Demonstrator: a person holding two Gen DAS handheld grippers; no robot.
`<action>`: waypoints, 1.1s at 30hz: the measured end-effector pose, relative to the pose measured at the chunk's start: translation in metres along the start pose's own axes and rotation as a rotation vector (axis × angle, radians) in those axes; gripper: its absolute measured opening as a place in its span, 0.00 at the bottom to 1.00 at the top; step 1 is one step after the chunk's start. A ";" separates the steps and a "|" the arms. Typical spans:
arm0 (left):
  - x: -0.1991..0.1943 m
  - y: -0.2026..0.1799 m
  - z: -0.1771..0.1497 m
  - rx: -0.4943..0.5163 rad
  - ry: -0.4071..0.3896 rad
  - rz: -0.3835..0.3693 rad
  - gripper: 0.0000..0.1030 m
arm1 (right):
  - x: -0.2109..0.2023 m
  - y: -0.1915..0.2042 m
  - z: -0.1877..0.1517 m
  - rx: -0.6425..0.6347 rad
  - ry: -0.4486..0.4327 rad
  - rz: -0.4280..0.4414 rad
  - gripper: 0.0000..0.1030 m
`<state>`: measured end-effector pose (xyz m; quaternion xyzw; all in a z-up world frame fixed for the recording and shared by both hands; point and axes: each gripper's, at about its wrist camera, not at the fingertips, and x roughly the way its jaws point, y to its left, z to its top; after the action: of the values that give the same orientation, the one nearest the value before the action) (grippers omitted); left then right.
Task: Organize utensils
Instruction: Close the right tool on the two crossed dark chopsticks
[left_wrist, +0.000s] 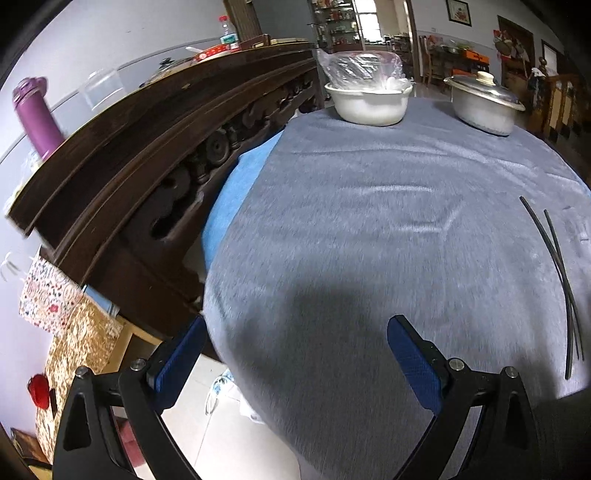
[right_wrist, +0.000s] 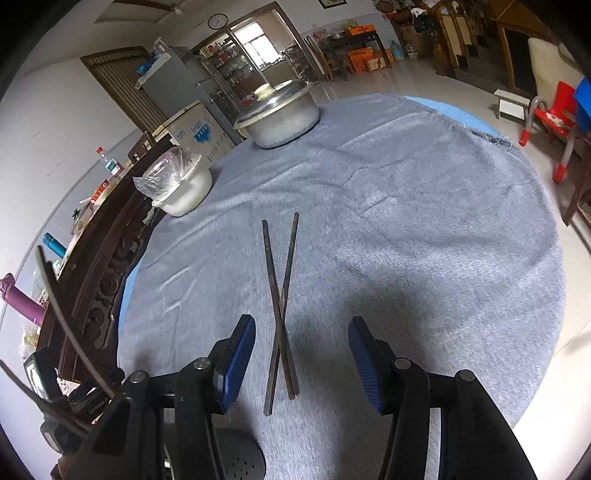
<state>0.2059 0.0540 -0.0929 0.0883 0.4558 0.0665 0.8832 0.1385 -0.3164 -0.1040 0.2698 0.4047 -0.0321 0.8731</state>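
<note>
Grey cloth (right_wrist: 406, 229) lies open around crossed chopsticks (right_wrist: 280, 306); a bowl (right_wrist: 184, 192) and pot (right_wrist: 280, 118) (far edge) and a sideboard (left_wrist: 147, 166) bound the left.

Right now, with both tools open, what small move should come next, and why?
Probably lower the right tool onto the chopsticks. They lie crossed on the grey cloth, directly between its open fingers, untouched. The left tool hovers over bare cloth, further away.
</note>
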 end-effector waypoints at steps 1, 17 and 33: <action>0.003 -0.002 0.004 0.004 0.003 -0.011 0.95 | 0.003 -0.001 0.001 0.004 0.003 -0.001 0.54; 0.018 -0.056 0.063 0.069 0.049 -0.308 0.95 | 0.038 -0.006 0.039 0.027 0.027 0.037 0.47; 0.036 -0.115 0.102 0.135 0.149 -0.458 0.81 | 0.162 0.023 0.119 -0.039 0.250 -0.063 0.31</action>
<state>0.3140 -0.0603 -0.0884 0.0361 0.5313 -0.1597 0.8312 0.3353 -0.3295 -0.1489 0.2420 0.5191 -0.0179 0.8195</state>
